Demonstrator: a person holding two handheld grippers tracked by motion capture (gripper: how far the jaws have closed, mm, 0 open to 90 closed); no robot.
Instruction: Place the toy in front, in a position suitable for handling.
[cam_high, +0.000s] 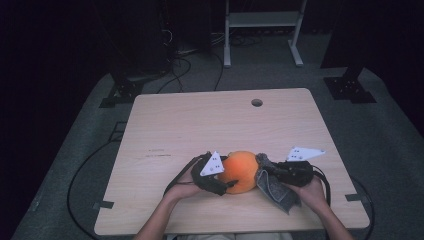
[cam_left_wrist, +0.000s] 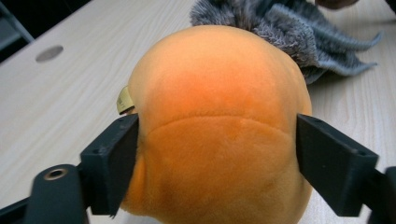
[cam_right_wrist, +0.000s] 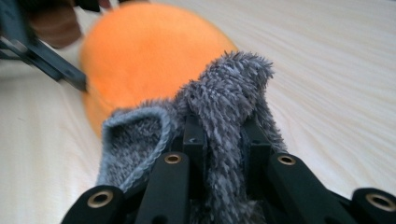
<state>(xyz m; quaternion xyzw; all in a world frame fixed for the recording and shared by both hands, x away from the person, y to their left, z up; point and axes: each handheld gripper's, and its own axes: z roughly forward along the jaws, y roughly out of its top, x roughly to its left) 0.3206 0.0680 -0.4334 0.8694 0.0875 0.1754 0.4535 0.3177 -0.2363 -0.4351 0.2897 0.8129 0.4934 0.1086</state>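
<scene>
- High view: orange plush (cam_high: 241, 171) sits near the table (cam_high: 200, 120) front edge, left gripper (cam_high: 223, 184) and right gripper (cam_high: 265, 172) flanking it.
- Left gripper view: jaws straddle the plush (cam_left_wrist: 219, 126); left pad touches it, right pad stands just off. Not clamped.
- Right gripper view: jaws clenched on grey fuzzy cloth (cam_right_wrist: 224, 98), which touches the plush (cam_right_wrist: 149, 56).

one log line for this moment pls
left gripper: jaws astride orange plush ball, grip unclear | right gripper: shut on grey fuzzy cloth | ball on table, cloth beside it

Orange plush ball (cam_left_wrist: 215, 126) soft, velvety; grey cloth (cam_right_wrist: 224, 93) shaggy; table (cam_high: 200, 120) matt wood grain.
</scene>
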